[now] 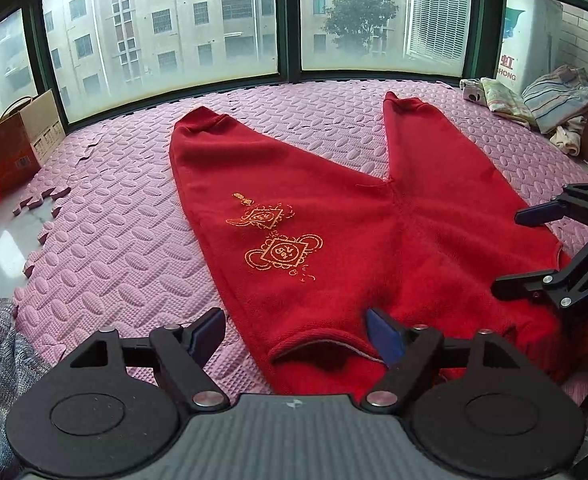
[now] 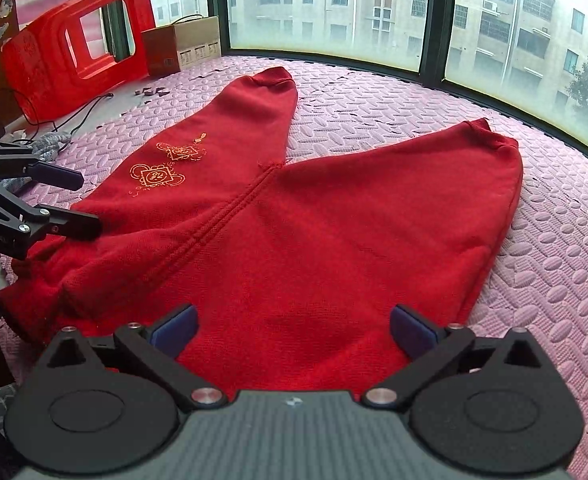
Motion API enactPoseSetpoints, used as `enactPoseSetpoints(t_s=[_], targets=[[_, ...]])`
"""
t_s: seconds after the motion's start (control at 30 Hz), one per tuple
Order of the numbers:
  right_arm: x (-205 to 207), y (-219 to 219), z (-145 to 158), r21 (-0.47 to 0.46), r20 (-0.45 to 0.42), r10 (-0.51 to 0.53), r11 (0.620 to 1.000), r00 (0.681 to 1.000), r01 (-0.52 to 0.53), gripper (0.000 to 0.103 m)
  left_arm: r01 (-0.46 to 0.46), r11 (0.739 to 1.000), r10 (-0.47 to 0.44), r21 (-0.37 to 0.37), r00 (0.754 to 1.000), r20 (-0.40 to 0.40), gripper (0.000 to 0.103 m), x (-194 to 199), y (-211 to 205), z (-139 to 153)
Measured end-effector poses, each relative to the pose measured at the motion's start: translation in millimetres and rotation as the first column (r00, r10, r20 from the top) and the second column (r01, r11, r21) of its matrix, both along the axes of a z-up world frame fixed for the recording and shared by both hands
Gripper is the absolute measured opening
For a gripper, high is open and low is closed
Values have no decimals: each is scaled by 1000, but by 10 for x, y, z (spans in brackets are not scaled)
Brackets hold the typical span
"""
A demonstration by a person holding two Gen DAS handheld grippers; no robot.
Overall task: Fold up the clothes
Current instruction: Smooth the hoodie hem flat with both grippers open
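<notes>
Red trousers (image 1: 333, 208) are spread on the pink mat (image 1: 106, 248), legs running far; the waistband lies just beyond the left claw (image 1: 295, 338) and right claw (image 2: 292, 330), both released and empty.

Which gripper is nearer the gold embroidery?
Left. The left gripper sits just below the embroidery, at that leg's waist end; the right gripper is across the centre seam.

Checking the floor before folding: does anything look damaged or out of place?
Yes. The pink foam mat is chewed up along its left edge, loose bits lying on the bare floor. A red plastic stool lies tipped over.
</notes>
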State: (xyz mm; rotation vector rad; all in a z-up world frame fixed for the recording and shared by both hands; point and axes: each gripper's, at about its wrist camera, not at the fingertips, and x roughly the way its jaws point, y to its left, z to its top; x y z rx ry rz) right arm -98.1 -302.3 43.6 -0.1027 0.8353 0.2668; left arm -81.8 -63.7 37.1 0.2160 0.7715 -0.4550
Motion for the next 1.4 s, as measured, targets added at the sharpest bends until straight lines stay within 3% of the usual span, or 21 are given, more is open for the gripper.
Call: enactPoseSetpoints(t_s=[0.37,0.57,0.87,1.1,1.4], targets=[[27,-6,39,-5,-22,8,1000,1000,-8,103,-33,999,33,-33,999,-7,80,13,81,86],[-26,-38,59,-32,-29,27,999,999,-28,103,-39,999,39,-11,999,-9,81,1,94,44],[-118,-115,196,-42,-19,26,999,999,-27,103,-46,999,47,-11,998,44,79,-44,74,218],[-148,-176,178,-28,-18,-12,1000,1000,11,103,20,998,-16,-62,998,59,79,-68,-140,331],[-213,-289,305,-5,30,-41,999,999,41,103,86,996,-85,0,996,19,79,-102,-399,123]])
